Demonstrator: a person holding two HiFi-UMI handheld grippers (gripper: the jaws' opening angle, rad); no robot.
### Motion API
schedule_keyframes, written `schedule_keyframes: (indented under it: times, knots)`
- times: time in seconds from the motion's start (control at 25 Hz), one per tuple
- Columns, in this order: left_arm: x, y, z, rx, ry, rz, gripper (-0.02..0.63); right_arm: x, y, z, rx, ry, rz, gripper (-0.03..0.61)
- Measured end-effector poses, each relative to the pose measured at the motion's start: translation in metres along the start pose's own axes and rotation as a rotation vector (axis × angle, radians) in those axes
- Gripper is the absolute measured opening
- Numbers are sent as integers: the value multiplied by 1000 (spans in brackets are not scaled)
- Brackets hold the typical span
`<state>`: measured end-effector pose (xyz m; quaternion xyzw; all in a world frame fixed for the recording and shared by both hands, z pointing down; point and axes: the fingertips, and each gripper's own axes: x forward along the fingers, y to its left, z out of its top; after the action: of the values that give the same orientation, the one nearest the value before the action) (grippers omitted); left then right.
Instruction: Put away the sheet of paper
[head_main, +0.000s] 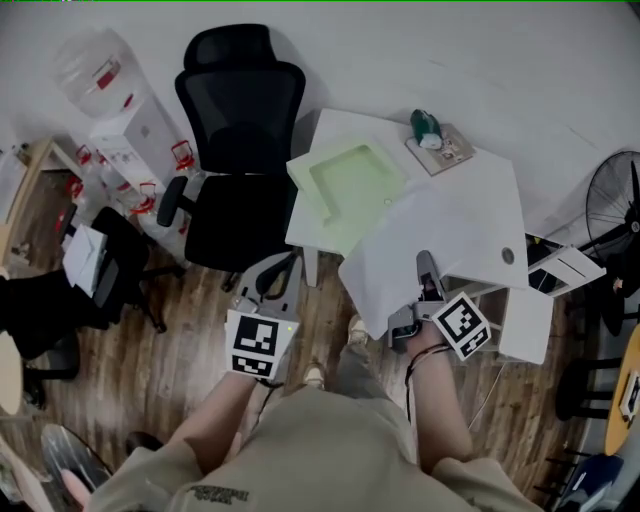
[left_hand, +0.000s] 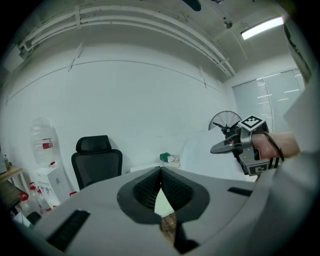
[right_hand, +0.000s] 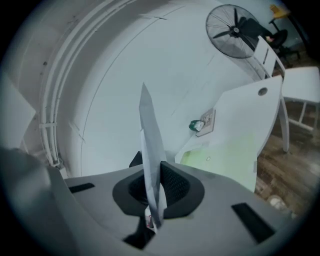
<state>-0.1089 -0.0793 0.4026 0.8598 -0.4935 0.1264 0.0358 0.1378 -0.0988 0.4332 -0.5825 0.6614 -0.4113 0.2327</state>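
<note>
A large white sheet of paper hangs over the near edge of the white desk. My right gripper is shut on its near edge. In the right gripper view the sheet stands edge-on between the closed pads of that gripper. A pale green tray lies on the desk's left part, partly under the sheet. My left gripper hovers over the floor, left of the sheet and near the desk's front corner. It is shut with nothing between its jaws. The left gripper view also shows the right gripper.
A black office chair stands left of the desk. A green object on a small book sits at the desk's far side. A water dispenser is at far left, a fan at right, and wooden floor lies below.
</note>
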Motion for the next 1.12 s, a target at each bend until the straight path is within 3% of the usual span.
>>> schedule_keyframes:
  times: [0.32, 0.8, 0.96, 1.12]
  knots:
    - [61, 10, -22, -19, 84, 42, 18, 65, -70, -8, 232, 44, -54, 23]
    - [146, 13, -53, -24, 248, 80, 18, 153, -182, -8, 386, 102, -156, 23]
    - [170, 18, -57, -48, 279, 111, 18, 177, -208, -5, 493, 69, -146, 23]
    - [188, 20, -58, -62, 295, 135, 18, 197, -224, -6, 529, 78, -164, 23]
